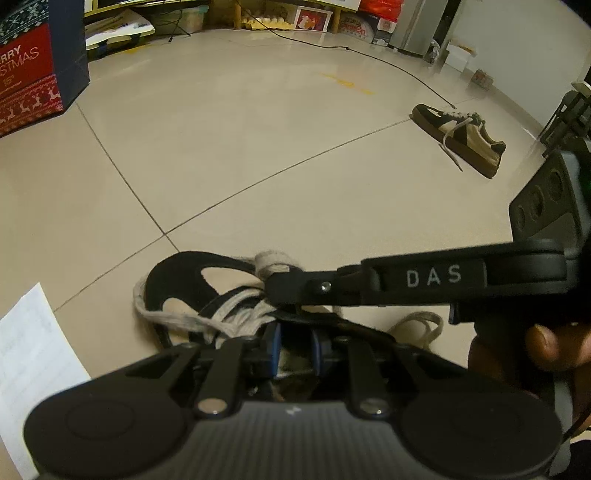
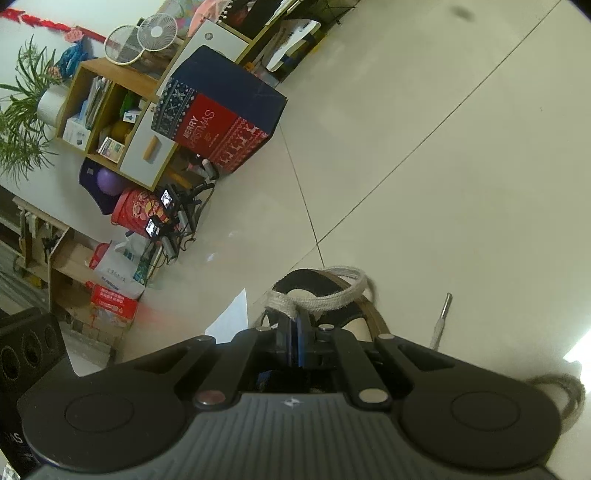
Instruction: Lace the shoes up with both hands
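Left gripper (image 1: 296,349): fingers slightly apart over the shoe (image 1: 192,284) (grip unclear).
Right gripper (image 2: 295,341): clamped on the lace (image 2: 332,295), just ahead of left.

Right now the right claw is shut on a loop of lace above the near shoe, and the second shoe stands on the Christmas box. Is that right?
Not quite. In the left wrist view the second shoe lies on the floor tiles, far from the Christmas box. The right claw is shut on the lace loop above the near shoe.

Two black-and-beige suede lace-up shoes (image 1: 192,291) (image 1: 461,136), two round white fans (image 2: 123,45) (image 2: 158,26), one navy-and-red Christmas box (image 2: 218,114), one white paper sheet (image 1: 33,354).
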Tool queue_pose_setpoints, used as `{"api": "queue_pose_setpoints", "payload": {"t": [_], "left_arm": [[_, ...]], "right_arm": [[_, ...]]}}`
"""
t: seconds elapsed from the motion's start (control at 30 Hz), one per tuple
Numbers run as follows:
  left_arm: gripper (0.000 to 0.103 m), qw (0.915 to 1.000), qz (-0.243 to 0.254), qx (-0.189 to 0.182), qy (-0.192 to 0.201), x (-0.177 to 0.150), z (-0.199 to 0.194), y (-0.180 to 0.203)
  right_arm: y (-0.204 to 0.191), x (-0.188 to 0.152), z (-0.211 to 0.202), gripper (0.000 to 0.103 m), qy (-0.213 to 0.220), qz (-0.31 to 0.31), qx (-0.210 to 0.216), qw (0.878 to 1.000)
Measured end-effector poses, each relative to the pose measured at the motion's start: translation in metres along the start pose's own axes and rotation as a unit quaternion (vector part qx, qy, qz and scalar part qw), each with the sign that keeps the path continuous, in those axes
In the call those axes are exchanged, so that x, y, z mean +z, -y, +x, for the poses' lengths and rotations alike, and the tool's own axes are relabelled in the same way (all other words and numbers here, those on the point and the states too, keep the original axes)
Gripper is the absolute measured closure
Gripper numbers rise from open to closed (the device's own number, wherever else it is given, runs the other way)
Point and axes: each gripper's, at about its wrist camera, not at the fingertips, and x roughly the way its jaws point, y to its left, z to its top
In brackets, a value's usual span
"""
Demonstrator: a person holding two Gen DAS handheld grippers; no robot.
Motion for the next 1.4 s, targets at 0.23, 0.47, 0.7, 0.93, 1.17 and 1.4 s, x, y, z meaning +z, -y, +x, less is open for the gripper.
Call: {"api": "queue_pose_setpoints", "payload": {"t": [0.23, 0.47, 0.7, 0.93, 1.17, 1.4], "left_arm": [[0.100, 0.9997, -0.025, -0.006, 0.003, 0.000, 0.003, -0.003], [0.101, 0.9994, -0.035, -0.003, 0.003, 0.000, 0.004, -0.004], [0.101, 0.9996, -0.029, 0.002, -0.001, 0.001, 0.006, -0.001], [0.101, 0.9997, -0.025, 0.005, -0.001, 0.000, 0.005, -0.001], [0.100, 0.9999, -0.013, 0.010, -0.001, 0.001, 0.003, -0.001], [0.099, 0.9998, -0.007, 0.017, -0.004, 0.002, 0.003, 0.000]], "right_arm": [[-0.002, -0.005, -0.001, 0.100, 0.011, -0.008, -0.009, 1.000], [0.000, 0.004, -0.001, 0.096, -0.008, 0.001, 0.000, 1.000], [-0.005, 0.017, -0.006, 0.095, -0.016, -0.019, 0.000, 1.000], [0.001, 0.021, -0.008, 0.095, -0.017, -0.007, -0.005, 1.000], [-0.005, 0.017, -0.007, 0.100, -0.026, -0.028, -0.004, 0.999], [-0.001, 0.017, -0.008, 0.100, -0.033, 0.002, 0.008, 0.999]]}}
